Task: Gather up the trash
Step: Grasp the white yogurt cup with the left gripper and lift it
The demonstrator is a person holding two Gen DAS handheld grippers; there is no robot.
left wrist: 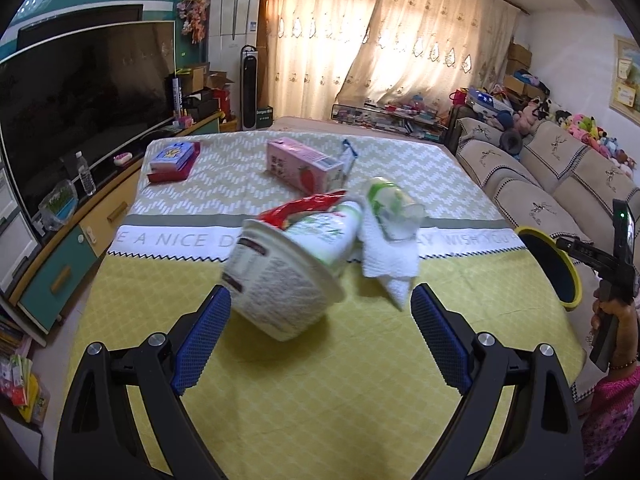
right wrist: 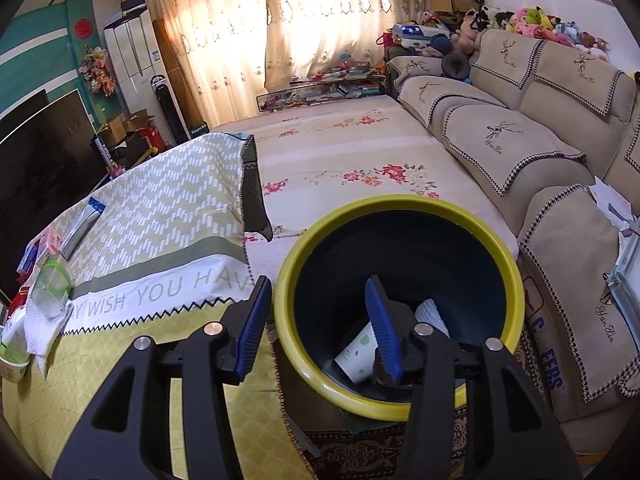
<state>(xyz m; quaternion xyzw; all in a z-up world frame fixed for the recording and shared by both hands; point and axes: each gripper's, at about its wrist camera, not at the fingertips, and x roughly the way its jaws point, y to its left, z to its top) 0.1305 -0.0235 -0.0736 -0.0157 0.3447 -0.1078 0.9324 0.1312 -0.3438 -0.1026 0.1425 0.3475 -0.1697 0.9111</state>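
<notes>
A white noodle cup (left wrist: 280, 284) lies tipped on the yellow tablecloth (left wrist: 320, 368), blurred, between the fingers of my left gripper (left wrist: 320, 294). The left gripper is open wide; its left pad is next to the cup and its right pad is well clear of it. Behind the cup lie a red wrapper (left wrist: 304, 208), a paper towel (left wrist: 390, 264), a green-and-white plastic cup (left wrist: 394, 206) and a pink carton (left wrist: 304, 166). My right gripper (right wrist: 318, 286) is open and holds nothing, above the near rim of a yellow-rimmed bin (right wrist: 472, 224). A white paper cup (right wrist: 356, 354) and a tissue (right wrist: 432, 316) lie inside the bin.
A red and blue box (left wrist: 174, 160) sits at the table's far left. A TV (left wrist: 80, 112) and a cabinet stand to the left. A sofa (right wrist: 520, 136) is at the right, and a floral sheet (right wrist: 340, 160) lies beyond the bin. A hand (left wrist: 612, 312) holds the other gripper.
</notes>
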